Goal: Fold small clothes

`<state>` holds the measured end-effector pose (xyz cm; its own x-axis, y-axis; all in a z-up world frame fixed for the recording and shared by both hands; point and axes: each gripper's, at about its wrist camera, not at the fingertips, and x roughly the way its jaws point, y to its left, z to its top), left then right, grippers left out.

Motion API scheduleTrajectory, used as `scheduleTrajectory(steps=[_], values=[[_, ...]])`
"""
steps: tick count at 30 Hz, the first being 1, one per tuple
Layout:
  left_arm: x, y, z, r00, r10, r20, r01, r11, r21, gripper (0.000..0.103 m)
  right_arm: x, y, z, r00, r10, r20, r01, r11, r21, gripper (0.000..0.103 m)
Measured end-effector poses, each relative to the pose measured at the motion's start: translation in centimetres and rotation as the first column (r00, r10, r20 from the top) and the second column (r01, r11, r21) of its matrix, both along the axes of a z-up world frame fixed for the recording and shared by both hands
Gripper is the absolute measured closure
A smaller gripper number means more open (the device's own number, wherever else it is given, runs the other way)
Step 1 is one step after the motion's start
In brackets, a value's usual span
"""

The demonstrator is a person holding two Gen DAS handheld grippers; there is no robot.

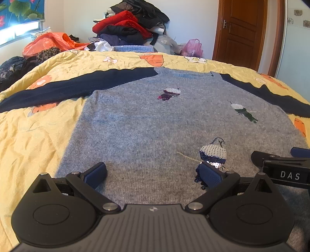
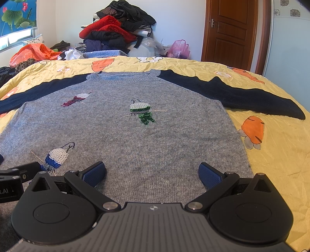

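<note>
Over the flat grey sweater [image 1: 147, 126], both tools, left [image 1: 153, 174] and right [image 2: 152, 173], gape empty, its hem hidden beneath them.

A yellow quilt [image 2: 271, 155] with orange flowers covers the bed. At its far edge a pile of clothes [image 2: 116, 31] in red, black and navy stands against the wall, with an orange plastic bag [image 2: 29, 52] to its left and a pink bag [image 2: 179, 48] to its right. A brown wooden door [image 2: 232, 31] stands closed at the right, and a lotus-print blind [image 2: 17, 17] hangs over the window at the left.

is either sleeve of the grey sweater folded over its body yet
No, in the right wrist view both navy sleeves lie spread out on the yellow quilt, off the grey sweater body.
</note>
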<state>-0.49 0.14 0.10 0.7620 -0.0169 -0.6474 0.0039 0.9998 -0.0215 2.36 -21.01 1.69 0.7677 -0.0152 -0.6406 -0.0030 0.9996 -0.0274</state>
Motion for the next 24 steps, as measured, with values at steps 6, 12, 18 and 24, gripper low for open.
scheduleTrajectory(steps=[6, 12, 18, 24], values=[[0.0, -0.1, 0.0, 1.000, 0.007, -0.001, -0.007, 1.000, 0.006, 0.000, 0.0, 0.0, 0.0, 1.000, 0.000, 0.000, 0.000, 1.000, 0.000, 0.000], [0.0, -0.2, 0.0, 1.000, 0.003, -0.001, -0.003, 1.000, 0.009, 0.000, 0.0, 0.0, 0.0, 1.000, 0.000, 0.000, 0.000, 1.000, 0.000, 0.000], [-0.2, -0.1, 0.0, 1.000, 0.002, 0.000, -0.002, 1.000, 0.006, 0.000, 0.0, 0.3, 0.0, 1.000, 0.002, 0.001, -0.002, 1.000, -0.013, 0.000], [-0.1, -0.2, 0.0, 1.000, 0.004, -0.001, -0.004, 1.000, 0.011, 0.000, 2.0, -4.3, 2.7, 0.951, 0.299, -0.078, -0.287, 0.948, 0.138, 0.003]])
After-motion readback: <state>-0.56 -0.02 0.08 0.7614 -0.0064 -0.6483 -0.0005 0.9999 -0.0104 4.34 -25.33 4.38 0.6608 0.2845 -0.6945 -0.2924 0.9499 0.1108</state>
